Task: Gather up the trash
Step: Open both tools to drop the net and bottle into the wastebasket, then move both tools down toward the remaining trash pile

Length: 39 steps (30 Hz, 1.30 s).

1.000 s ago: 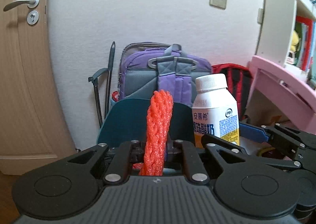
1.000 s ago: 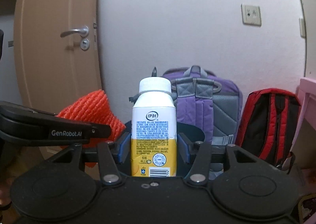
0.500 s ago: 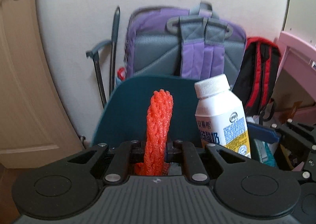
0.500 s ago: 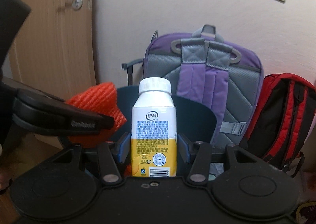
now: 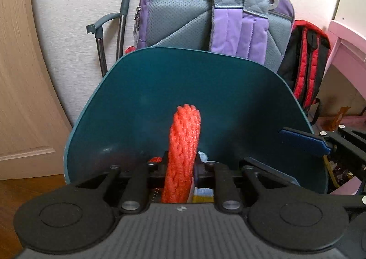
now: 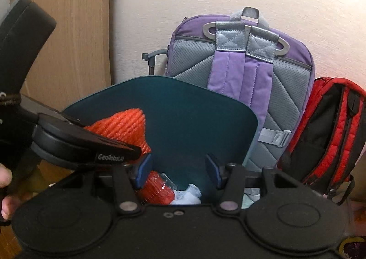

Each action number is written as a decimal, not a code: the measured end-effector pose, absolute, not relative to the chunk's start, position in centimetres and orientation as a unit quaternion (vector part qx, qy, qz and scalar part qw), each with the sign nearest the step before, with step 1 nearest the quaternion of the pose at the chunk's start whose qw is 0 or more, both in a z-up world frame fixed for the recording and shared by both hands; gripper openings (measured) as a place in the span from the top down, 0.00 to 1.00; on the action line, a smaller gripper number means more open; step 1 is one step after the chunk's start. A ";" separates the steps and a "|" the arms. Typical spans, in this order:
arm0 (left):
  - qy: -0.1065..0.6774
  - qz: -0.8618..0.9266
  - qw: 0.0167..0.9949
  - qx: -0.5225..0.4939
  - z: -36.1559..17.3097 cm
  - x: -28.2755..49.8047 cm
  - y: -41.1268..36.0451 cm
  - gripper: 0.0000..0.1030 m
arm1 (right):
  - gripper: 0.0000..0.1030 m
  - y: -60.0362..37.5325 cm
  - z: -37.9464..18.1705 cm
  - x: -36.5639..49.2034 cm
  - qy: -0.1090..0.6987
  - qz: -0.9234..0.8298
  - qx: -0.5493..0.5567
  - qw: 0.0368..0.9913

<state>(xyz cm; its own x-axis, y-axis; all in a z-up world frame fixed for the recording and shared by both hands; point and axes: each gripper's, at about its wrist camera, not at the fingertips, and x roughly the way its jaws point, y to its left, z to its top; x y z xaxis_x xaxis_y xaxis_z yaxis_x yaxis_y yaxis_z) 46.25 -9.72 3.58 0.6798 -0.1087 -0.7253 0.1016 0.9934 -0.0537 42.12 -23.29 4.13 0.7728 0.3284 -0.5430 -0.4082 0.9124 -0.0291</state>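
- Gone from the right gripper is the milk bottle it clasped a second ago; its jaws stand wide apart, empty, over the teal trash bin.
- Both grippers have dipped toward the bin.
- Left gripper jaws are opening, the orange foam net upright between them, above the bin.

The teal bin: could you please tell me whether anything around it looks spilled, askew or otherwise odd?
Nothing stands out. The orange foam net stands upright between the opening jaws of the left gripper, over the teal plastic bin; the right gripper is open and empty, and nothing looks spilled.
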 end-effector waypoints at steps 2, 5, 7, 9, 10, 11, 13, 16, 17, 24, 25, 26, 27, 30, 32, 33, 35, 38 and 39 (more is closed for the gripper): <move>0.391 -0.055 0.919 -0.007 3.9 45.9 -9.8 0.69 | 0.50 -23.5 4.4 42.0 0.273 0.191 -0.072 0.940; 0.385 -0.055 0.921 -0.010 4.6 45.1 -10.0 0.60 | 0.50 -24.0 5.1 41.3 0.269 0.187 -0.065 0.943; 0.379 -0.056 0.923 -0.010 5.3 44.3 -10.1 0.52 | 0.50 -24.5 5.7 40.6 0.266 0.184 -0.059 0.944; 0.374 -0.051 0.926 -0.013 6.1 43.5 -10.1 0.40 | 0.50 -24.9 6.4 39.9 0.264 0.182 -0.053 0.946; 0.368 -0.050 0.928 -0.016 6.6 42.9 -10.1 0.35 | 0.50 -25.1 6.9 39.4 0.263 0.184 -0.050 0.946; 0.363 -0.051 0.930 -0.018 7.2 42.4 -10.1 0.35 | 0.50 -25.3 7.3 39.0 0.261 0.186 -0.047 0.946; 0.356 -0.052 0.933 -0.015 8.1 41.3 -10.1 0.35 | 0.50 -25.5 8.3 37.9 0.253 0.189 -0.046 0.948; 0.345 -0.051 0.937 -0.011 9.7 39.4 -10.1 0.35 | 0.49 -25.8 9.6 36.2 0.246 0.196 -0.040 0.949; 0.341 -0.050 0.939 -0.011 10.2 38.6 -10.1 0.35 | 0.49 -25.8 10.0 35.6 0.244 0.199 -0.037 0.948; 0.324 -0.054 0.945 -0.014 12.6 33.7 -9.6 0.27 | 0.49 -25.6 12.2 31.1 0.230 0.216 -0.029 0.949; 0.323 -0.054 0.945 -0.014 12.8 33.0 -9.5 0.27 | 0.49 -25.6 12.3 30.5 0.229 0.220 -0.027 0.948; 0.322 -0.055 0.945 -0.014 13.0 32.2 -9.4 0.27 | 0.48 -25.7 12.5 29.9 0.230 0.223 -0.025 0.947; 0.321 -0.056 0.945 -0.015 13.1 31.6 -9.2 0.27 | 0.48 -25.7 12.5 29.4 0.231 0.227 -0.023 0.946; 0.318 -0.057 0.946 -0.008 13.4 29.3 -8.8 0.23 | 0.48 -25.6 12.6 28.0 0.235 0.240 -0.017 0.942; 0.316 -0.058 0.947 -0.008 13.4 27.7 -8.4 0.21 | 0.48 -25.4 12.4 26.9 0.235 0.249 -0.018 0.939; 0.316 -0.061 0.947 -0.009 13.3 27.1 -8.2 0.21 | 0.48 -25.3 12.3 26.4 0.235 0.252 -0.020 0.939; 0.319 -0.064 0.946 -0.009 13.1 25.9 -7.7 0.20 | 0.48 -24.9 12.0 25.4 0.236 0.261 -0.024 0.936; 0.323 -0.064 0.944 -0.006 12.5 24.3 -6.9 0.19 | 0.48 -24.1 11.4 24.1 0.239 0.275 -0.032 0.931; 0.326 -0.065 0.943 -0.006 12.2 23.8 -6.6 0.19 | 0.48 -23.8 11.1 23.7 0.241 0.279 -0.034 0.929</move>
<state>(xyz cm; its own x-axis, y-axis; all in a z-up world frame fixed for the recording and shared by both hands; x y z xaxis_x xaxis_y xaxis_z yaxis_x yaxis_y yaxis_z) 23.79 -6.59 12.17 0.7794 -0.1263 -0.6137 0.1184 0.9915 -0.0538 23.73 -23.83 11.11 0.7288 0.5016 -0.4661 -0.5344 0.8423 0.0709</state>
